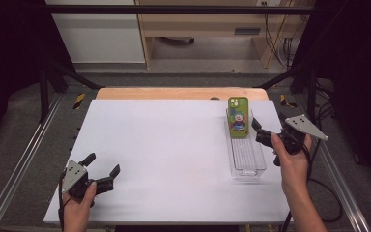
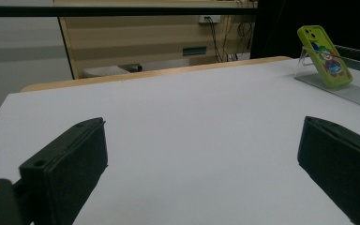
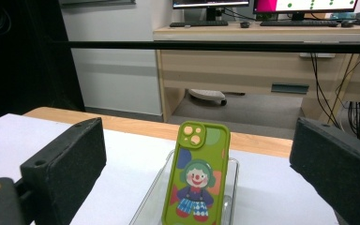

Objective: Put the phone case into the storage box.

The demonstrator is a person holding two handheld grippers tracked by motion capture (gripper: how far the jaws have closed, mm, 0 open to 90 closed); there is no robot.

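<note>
At the near left corner of the white surface [image 1: 164, 159] the left tool [image 1: 107, 170] rests low in the person's left hand [image 1: 79, 205], its jaws spread wide with nothing but bare white sheet between them, pointing toward the far right. In the left gripper view both black jaws stand well apart over the surface.

Farther in, on the right side, a clear plastic tray [image 1: 246, 162] lies lengthwise, running from near to far. The right hand [image 1: 292, 164] holds the right tool [image 1: 257, 131] just beside the tray's right wall, near its far end, with the jaws wide and nothing gripped.

At the far end of the tray a green phone case [image 1: 238, 117] stands tilted back, its printed clown side facing the person. In the right gripper view the green phone case [image 3: 197, 180] sits between the two jaws but beyond them, not touched by either.

Beyond the white sheet a strip of bare wooden edge [image 1: 174, 93] shows.
</note>
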